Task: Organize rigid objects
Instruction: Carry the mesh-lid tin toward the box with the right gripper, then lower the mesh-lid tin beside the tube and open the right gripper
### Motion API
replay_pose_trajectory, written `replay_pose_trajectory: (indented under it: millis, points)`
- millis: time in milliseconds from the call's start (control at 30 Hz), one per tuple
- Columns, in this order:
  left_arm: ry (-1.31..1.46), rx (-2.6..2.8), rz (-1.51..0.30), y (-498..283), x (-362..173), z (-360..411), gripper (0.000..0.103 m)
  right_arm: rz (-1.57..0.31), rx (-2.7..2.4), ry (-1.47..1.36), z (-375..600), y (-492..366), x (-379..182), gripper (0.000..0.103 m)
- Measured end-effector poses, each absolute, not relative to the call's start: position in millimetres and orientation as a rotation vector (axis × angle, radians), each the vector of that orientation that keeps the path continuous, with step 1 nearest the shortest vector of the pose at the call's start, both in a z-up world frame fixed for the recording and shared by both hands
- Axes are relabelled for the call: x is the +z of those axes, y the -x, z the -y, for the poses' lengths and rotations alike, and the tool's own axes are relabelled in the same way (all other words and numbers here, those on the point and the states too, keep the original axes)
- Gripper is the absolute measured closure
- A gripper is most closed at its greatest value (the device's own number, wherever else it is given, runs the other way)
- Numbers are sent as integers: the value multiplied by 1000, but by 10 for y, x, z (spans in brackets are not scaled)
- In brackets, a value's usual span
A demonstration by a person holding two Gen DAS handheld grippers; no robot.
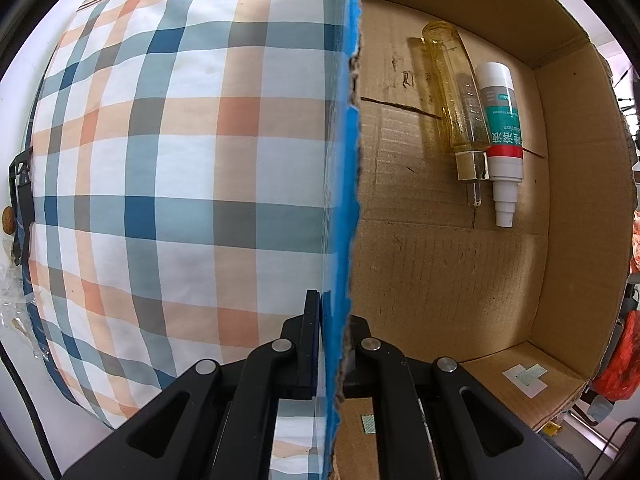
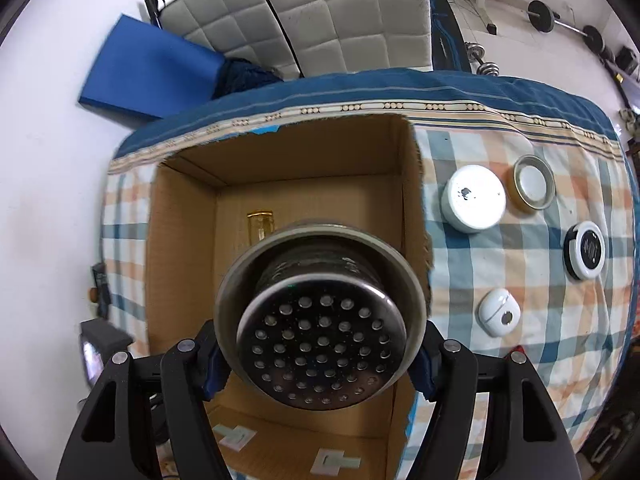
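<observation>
The right gripper (image 2: 320,364), clamped on the metal strainer (image 2: 320,328) above the cardboard box (image 2: 184,216), could drop it onto the yellow bottle (image 1: 456,92) while the left gripper (image 1: 334,344) pinches the box wall.

The left gripper (image 1: 334,354) has its two black fingers drawn close together, clamped on the blue-edged wall of the cardboard box (image 1: 340,216), one finger (image 1: 310,344) outside the wall and the other inside. The right gripper (image 2: 318,354) is spread wide, its blue-padded fingers (image 2: 212,368) pressing on either side of a perforated metal strainer (image 2: 320,320) whose holed bottom faces the camera. It hangs above the open box with the strainer held between the fingertips, and no hands or arms of the person show in either view.
</observation>
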State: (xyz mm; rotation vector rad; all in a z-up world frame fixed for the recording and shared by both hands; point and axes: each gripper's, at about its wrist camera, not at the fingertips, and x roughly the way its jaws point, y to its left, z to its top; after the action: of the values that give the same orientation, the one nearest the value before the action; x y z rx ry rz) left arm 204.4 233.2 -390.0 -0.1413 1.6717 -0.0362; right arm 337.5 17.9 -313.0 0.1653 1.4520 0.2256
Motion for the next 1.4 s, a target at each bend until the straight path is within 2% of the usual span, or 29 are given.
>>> replay_pose_trajectory:
  millis: [467, 1067, 1100, 1167, 1400]
  points:
    - [154, -45, -1669, -2036, -3905, -2414, 99, -1551, 108, -90, -335, -3648, -3723, 31]
    - [140, -47, -1666, -2029, -3889, -2372, 98, -1608, 24, -42, -417, -3794, -3974, 28]
    - [146, -51, -1659, -2029, -3879, -2369, 98, -1598, 26, -39, -453, -3808, -3953, 27]
    - [136, -49, -1662, -2030, -3870, -2355, 98, -1591, 17, -23, -485, -3835, -3929, 9]
    - [136, -48, -1662, -2035, -3857, -2322, 98, -1579, 48, -29, -526, -3799, -3799, 0]
